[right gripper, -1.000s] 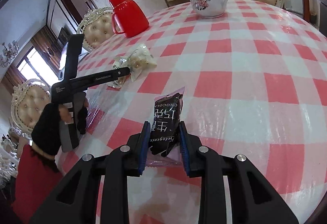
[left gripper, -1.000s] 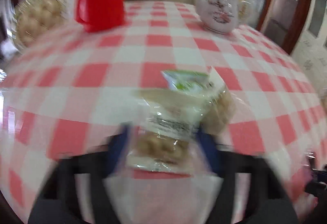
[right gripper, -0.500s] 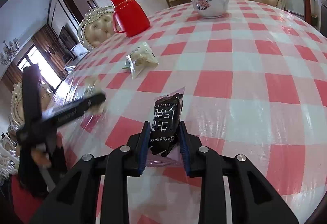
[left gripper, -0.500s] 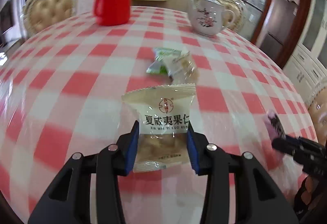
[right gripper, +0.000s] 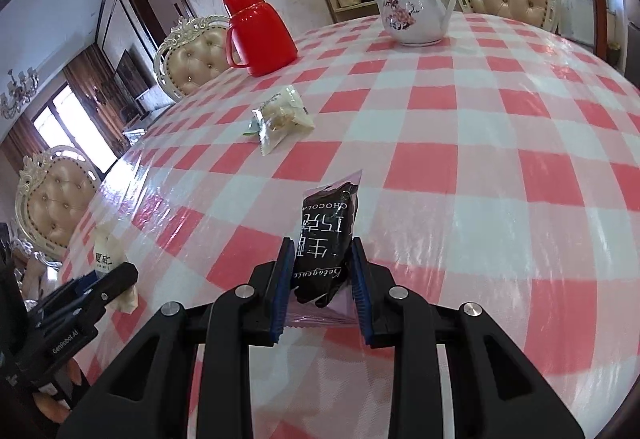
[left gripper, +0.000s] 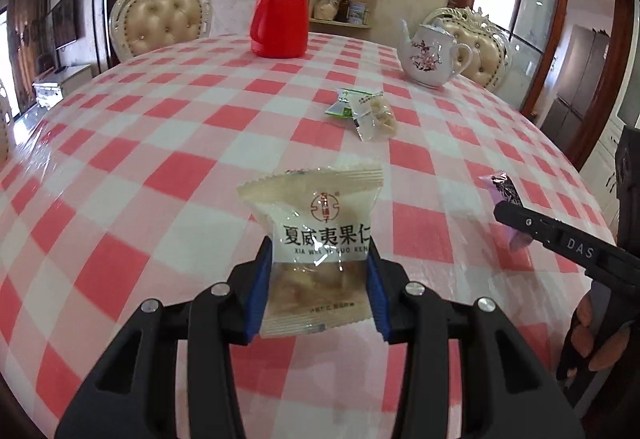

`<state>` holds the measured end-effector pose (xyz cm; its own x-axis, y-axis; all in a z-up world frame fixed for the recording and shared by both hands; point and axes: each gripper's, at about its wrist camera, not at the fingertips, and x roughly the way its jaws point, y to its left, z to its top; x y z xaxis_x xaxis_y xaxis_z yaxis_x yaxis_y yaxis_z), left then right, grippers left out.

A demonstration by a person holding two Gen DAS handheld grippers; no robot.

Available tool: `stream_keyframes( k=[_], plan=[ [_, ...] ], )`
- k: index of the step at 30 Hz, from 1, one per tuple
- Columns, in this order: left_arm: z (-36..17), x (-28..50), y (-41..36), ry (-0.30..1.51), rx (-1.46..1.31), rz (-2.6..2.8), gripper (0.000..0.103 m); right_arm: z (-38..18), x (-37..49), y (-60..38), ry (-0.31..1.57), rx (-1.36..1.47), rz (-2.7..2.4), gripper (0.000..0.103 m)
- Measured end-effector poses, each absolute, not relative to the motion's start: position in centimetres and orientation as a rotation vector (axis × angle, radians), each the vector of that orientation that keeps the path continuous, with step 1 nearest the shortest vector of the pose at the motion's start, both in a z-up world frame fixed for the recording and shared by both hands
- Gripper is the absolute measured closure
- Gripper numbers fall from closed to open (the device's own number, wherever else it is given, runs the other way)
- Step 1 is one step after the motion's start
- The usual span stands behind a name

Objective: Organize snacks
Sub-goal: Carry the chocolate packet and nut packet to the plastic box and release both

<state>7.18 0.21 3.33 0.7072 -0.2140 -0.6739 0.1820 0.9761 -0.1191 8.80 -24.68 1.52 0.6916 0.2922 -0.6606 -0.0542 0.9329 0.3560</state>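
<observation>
Both grippers carried snacks above the counter [left gripper: 168, 127].
The left gripper [left gripper: 318, 291] had its jaws clamped on the pale nut packet [left gripper: 316, 251]; the right gripper [right gripper: 320, 291] clamped the black chocolate packet [right gripper: 326, 239]; two packets [left gripper: 366, 111] lay mid-counter.

The checked tablecloth [right gripper: 460, 127] looks like glossy, smooth plastic film with window glare on it. The macadamia packet [left gripper: 316, 239] is thin clear-and-cream plastic foil, the chocolate packet [right gripper: 326, 239] shiny black. The teapot [right gripper: 412, 13] is glazed porcelain. The red flask [left gripper: 280, 15] is smooth plastic. Chairs [left gripper: 160, 23] have buttoned leather-like padding.
</observation>
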Motion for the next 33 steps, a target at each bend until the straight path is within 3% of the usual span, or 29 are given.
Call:
stream_keyframes(
  k=[9,33],
  plan=[
    [4.0,4.1,0.7,0.718,-0.079,-0.221,0.060,3.2,4.1,-21.7,0.708,0.293,0.255,0.075],
    [4.3,-5.6,3.7,0.658,-0.172,-0.174,0.060,3.6,-5.8,-16.1,0.713,0.314,0.401,0.075]
  ],
)
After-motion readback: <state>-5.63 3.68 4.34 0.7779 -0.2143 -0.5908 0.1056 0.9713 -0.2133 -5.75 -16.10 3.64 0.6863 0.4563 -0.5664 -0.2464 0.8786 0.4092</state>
